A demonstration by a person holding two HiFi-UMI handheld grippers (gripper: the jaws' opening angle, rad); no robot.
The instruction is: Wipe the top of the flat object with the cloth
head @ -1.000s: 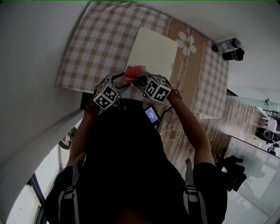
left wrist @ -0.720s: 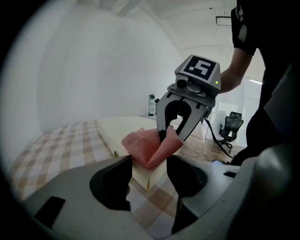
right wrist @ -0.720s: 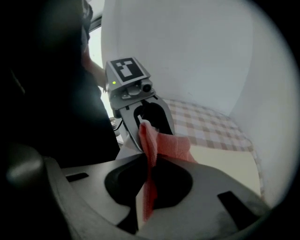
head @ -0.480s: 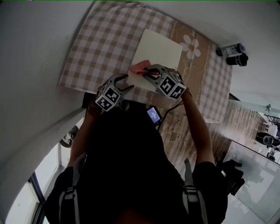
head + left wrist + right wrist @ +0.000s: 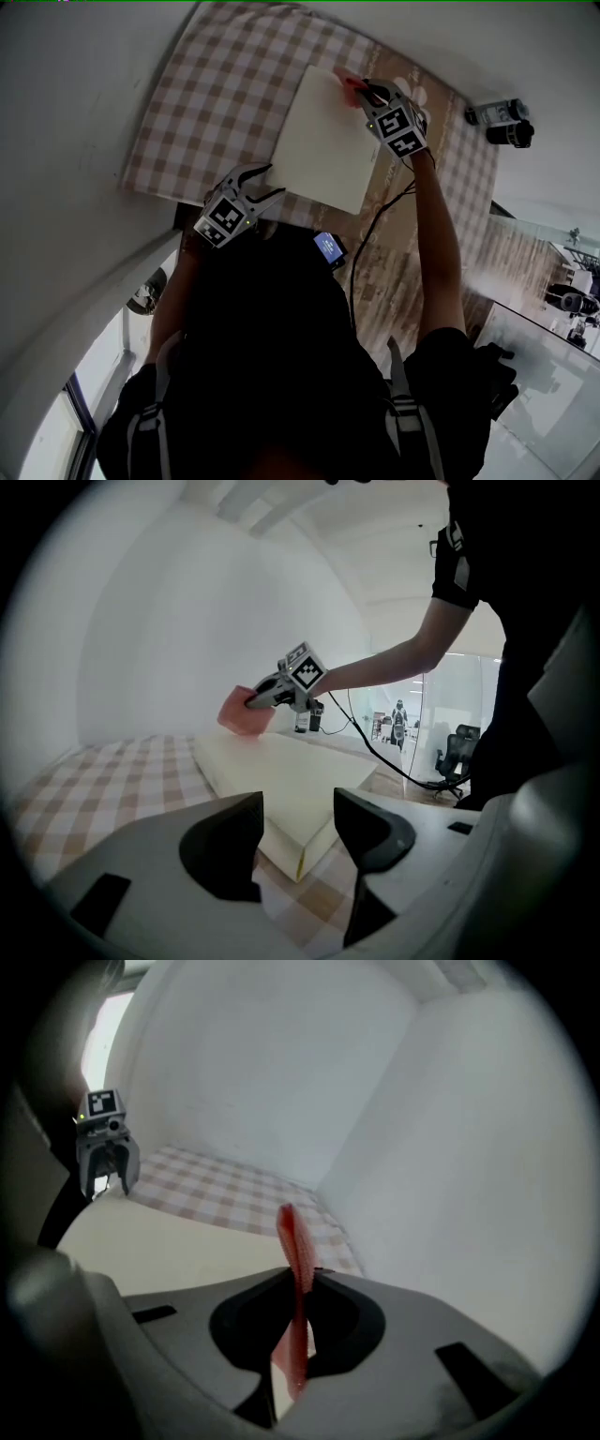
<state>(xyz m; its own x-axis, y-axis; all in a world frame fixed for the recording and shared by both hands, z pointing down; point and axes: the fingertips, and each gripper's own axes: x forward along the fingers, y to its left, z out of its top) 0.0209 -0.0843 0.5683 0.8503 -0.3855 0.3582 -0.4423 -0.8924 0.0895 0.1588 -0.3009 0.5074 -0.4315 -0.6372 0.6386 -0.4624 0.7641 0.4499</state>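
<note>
Now the right hand-held gripper [image 5: 361,87] is clenched on the red cloth [image 5: 348,82], held at the far corner of the pale flat slab [image 5: 323,141]; the wipe seems to be at the end of a stroke, so the next move calls for drawing the cloth back across the top under light pressure. The left hand-held gripper [image 5: 251,185] is released and empty just beside the slab's near corner. Around lie a checked table cover [image 5: 225,94], two dark bottles [image 5: 497,122] well apart, and a trailing cable [image 5: 375,220] that could drag over the slab.
</note>
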